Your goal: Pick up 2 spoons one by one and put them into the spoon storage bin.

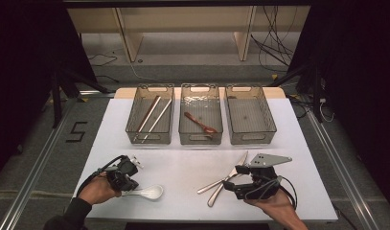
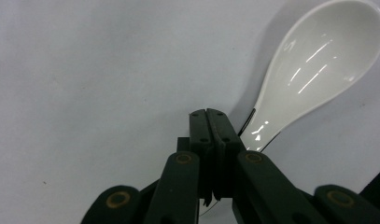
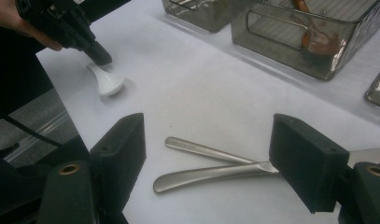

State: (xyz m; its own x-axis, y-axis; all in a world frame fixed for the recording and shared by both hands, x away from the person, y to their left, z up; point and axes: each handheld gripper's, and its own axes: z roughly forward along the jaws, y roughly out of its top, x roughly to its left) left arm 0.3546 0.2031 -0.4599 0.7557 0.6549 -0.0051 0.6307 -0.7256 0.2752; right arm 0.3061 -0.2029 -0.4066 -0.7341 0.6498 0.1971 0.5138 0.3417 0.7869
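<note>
A white ceramic spoon [image 1: 148, 192] [image 2: 313, 70] [image 3: 106, 80] lies on the white table [image 1: 183, 163] at the front left, bowl up. My left gripper [image 1: 128, 189] [image 2: 208, 122] [image 3: 100, 57] points down at the spoon's handle with its jaws pressed together. The handle runs beside and under them, and I cannot tell whether they touch. At the front right two metal knives [image 1: 225, 179] [image 3: 211, 163] lie crossed. My right gripper [image 1: 240, 178] [image 3: 208, 149] hovers open over their handles, one jaw on each side, clear of both.
Three clear bins stand in a row at the back. The left bin [image 1: 135, 129] holds chopsticks [image 1: 153, 116], the middle bin [image 1: 200, 140] holds a brown spoon [image 1: 200, 123] [image 3: 318, 39], and the right bin [image 1: 252, 140] holds nothing. The table's edge is close to both hands.
</note>
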